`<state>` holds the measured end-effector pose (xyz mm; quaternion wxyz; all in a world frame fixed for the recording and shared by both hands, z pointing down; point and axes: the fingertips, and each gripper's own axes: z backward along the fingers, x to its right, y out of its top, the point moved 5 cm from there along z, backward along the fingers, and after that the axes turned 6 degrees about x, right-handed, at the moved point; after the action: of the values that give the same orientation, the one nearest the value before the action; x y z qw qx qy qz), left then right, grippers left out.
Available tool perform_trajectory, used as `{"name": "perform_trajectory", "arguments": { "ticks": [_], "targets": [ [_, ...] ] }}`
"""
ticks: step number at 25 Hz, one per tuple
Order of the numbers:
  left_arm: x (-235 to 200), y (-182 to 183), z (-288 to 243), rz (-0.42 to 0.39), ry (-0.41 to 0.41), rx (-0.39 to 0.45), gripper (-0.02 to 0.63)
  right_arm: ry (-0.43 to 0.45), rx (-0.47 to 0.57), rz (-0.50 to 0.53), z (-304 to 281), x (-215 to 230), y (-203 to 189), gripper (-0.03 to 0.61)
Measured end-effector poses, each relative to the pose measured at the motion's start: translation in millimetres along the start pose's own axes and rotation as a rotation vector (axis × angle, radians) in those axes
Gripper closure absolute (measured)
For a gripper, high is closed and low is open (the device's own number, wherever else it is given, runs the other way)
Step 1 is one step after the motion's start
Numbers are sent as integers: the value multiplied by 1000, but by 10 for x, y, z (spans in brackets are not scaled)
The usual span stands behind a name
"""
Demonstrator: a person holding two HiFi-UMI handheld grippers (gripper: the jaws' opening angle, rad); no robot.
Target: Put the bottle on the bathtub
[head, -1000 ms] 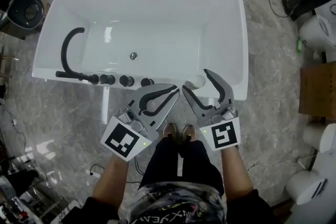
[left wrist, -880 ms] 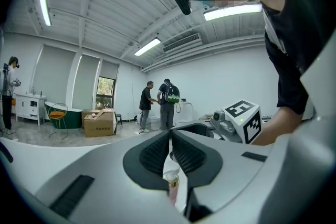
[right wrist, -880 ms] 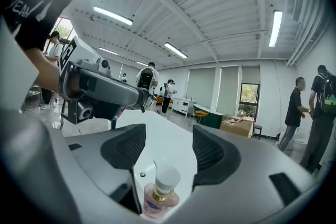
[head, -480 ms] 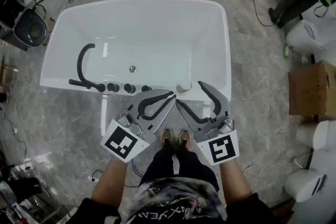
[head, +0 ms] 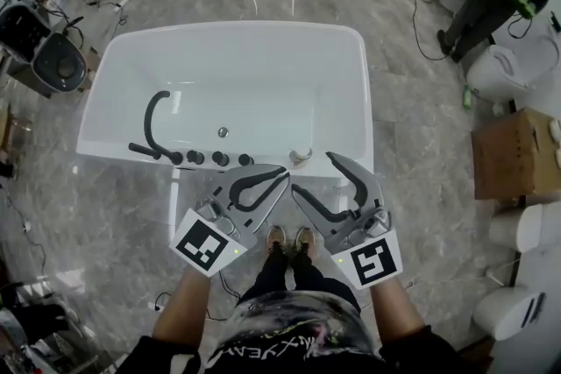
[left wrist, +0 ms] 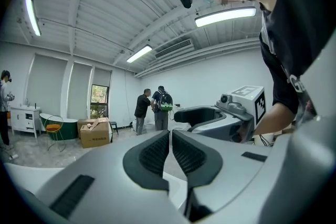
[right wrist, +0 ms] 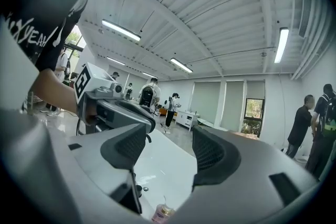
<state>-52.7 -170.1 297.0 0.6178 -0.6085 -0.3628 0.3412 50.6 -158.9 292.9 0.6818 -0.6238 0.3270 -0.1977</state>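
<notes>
Standing at the near long side of the bathtub (head: 369,92), the person is holding both tools low over its near rim. The left hand-held gripper (head: 283,176) is showing its jaws pressed together with nothing between them, and it is sitting idle beside the work, apparently taking no part in this step. The right hand-held gripper (head: 314,173) is showing its jaws spread wide and empty. The bottle (head: 301,156) is standing upright on the near rim, just beyond those jaws and clear of them. It is resting just to the right of the row of black knobs (head: 210,158).

In the right gripper view the bottle (right wrist: 163,213) is appearing low at the frame's bottom edge, below the jaw gap, not inside it. This is suggesting that the placement is done and the grip is released. The flat rim is giving the bottle a level seat, with the black faucet (head: 154,115) well apart at the left.

Regarding containers, the bathtub is holding nothing visible except its drain (head: 223,132). The bottle's body is looking pale pink, but its fill level is not readable.
</notes>
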Motion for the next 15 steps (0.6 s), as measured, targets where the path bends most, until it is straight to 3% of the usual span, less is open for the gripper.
{"name": "perform_trajectory", "arguments": {
  "ticks": [5, 15],
  "targets": [
    [94, 109, 60, 20, 3, 1, 578, 30, -6, -4, 169, -57, 180, 325],
    [146, 247, 69, 32, -3, 10, 578, 42, -2, 23, 283, -44, 272, 520]
  ]
}}
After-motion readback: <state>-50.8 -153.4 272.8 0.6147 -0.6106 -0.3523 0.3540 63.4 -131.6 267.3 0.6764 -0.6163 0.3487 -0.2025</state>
